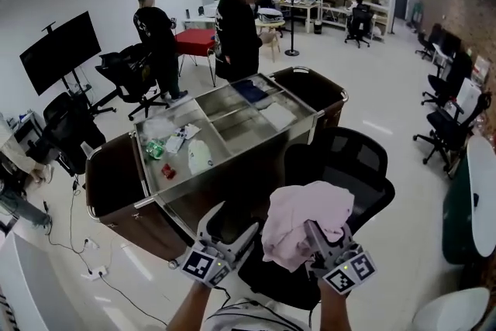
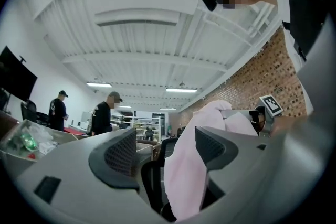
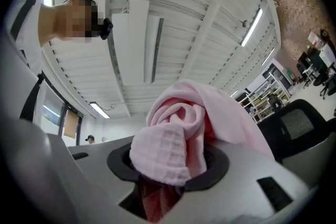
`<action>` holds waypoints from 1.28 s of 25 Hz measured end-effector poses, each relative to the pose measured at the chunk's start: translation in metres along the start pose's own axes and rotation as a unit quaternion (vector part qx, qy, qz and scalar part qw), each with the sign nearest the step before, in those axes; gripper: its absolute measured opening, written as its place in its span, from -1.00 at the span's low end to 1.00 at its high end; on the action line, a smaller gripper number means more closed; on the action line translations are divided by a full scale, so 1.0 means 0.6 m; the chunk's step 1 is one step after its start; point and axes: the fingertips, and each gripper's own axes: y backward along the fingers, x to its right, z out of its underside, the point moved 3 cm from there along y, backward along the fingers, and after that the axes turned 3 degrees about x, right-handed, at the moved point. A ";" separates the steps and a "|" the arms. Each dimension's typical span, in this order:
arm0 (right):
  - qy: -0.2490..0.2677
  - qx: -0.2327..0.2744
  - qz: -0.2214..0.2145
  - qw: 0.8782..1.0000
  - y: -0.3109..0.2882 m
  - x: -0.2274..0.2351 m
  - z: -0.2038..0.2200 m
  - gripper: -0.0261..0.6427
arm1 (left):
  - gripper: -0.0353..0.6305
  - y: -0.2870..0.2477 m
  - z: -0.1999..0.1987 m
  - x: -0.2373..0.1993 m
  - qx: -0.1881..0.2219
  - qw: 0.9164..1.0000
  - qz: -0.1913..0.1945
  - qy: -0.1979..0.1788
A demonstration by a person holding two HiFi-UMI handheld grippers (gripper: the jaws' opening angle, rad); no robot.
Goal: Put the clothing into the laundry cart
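Observation:
A pink garment (image 1: 298, 225) hangs bunched in my right gripper (image 1: 316, 235), which is shut on it just above the seat of a black mesh office chair (image 1: 353, 159). In the right gripper view the pink garment (image 3: 178, 134) fills the gap of the right gripper (image 3: 170, 165). My left gripper (image 1: 231, 227) is open a little to the left of the cloth, apart from it. In the left gripper view the left gripper (image 2: 168, 149) is open, and beyond it hangs the pink garment (image 2: 191, 170). The laundry cart (image 1: 116, 186) stands just beyond the chair, with a brown bag at each end.
A metal tray (image 1: 232, 128) with small items tops the cart between the left bag and the right bag (image 1: 318, 93). Two people (image 1: 236, 23) stand behind the cart near a red table (image 1: 198, 41). Office chairs (image 1: 449, 124) line the right; a screen (image 1: 58, 50) stands left.

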 end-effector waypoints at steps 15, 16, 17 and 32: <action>-0.048 -0.027 -0.194 0.979 -0.132 -0.174 0.051 -0.35 | 0.13 0.190 -0.080 -0.132 0.028 0.983 -0.171 -0.057; -0.049 -0.032 -0.203 0.977 -0.143 -0.191 0.060 -0.34 | 0.13 0.204 -0.089 -0.146 0.033 0.982 -0.179 -0.059; -0.050 -0.036 -0.212 0.975 -0.155 -0.209 0.069 -0.34 | 0.13 0.217 -0.097 -0.160 0.037 0.980 -0.185 -0.063; -0.065 -0.055 -0.347 0.934 -0.427 -0.550 0.220 -0.34 | 0.13 0.508 -0.191 -0.402 0.042 0.953 -0.286 -0.087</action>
